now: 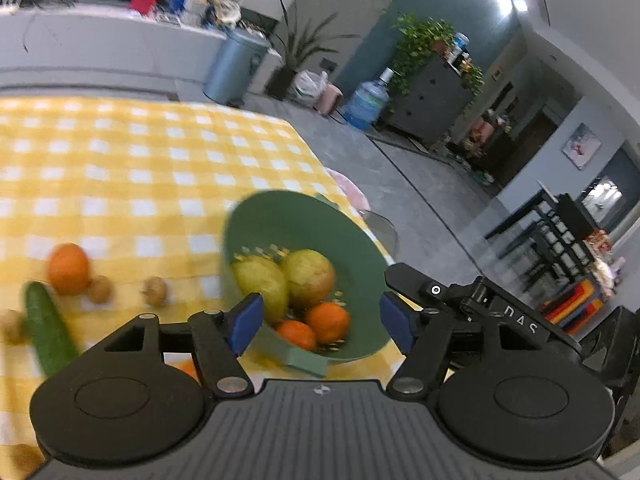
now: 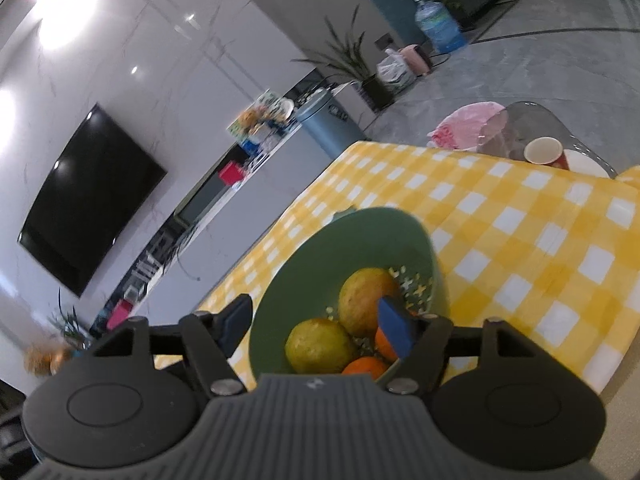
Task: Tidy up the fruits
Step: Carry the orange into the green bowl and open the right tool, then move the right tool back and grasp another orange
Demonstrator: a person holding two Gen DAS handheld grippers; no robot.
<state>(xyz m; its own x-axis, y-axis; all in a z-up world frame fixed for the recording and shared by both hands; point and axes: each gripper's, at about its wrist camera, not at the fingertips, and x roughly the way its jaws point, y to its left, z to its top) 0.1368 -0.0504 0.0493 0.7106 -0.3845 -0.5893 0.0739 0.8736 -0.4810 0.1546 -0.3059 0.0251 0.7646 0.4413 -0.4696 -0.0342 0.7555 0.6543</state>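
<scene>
Counting from the left wrist view: green bowl (image 1: 304, 220) sits on the yellow checked tablecloth (image 1: 140, 168) near the table's right edge, tilted in this view. Inside it: two yellow-green pears (image 1: 308, 276) side by side, touching, plus two oranges (image 1: 326, 320) nearer the camera, also touching. Pale specks lie on the bowl floor; cannot tell what they are.

Loose on the cloth, left of the bowl: one orange (image 1: 68, 268), one cucumber (image 1: 48, 328) lying lengthwise at near left, and small brownish round items: two clear ones (image 1: 155, 291), a third at the far left edge, blurred. A small orange patch shows just behind the left finger; cannot tell what it is.

Left gripper (image 1: 320, 320): jaws released, blue pads spread apart either side of the bowl's near part, nothing pinched between them.

Right gripper (image 2: 316, 330): jaws also apart. Its left pad sits outside the bowl's left wall; its right pad overlaps the fruit in view, but I see no clamp on anything. The same two pears and two oranges show in this view.

One red cup (image 2: 544, 151) stands at the table's far edge.
</scene>
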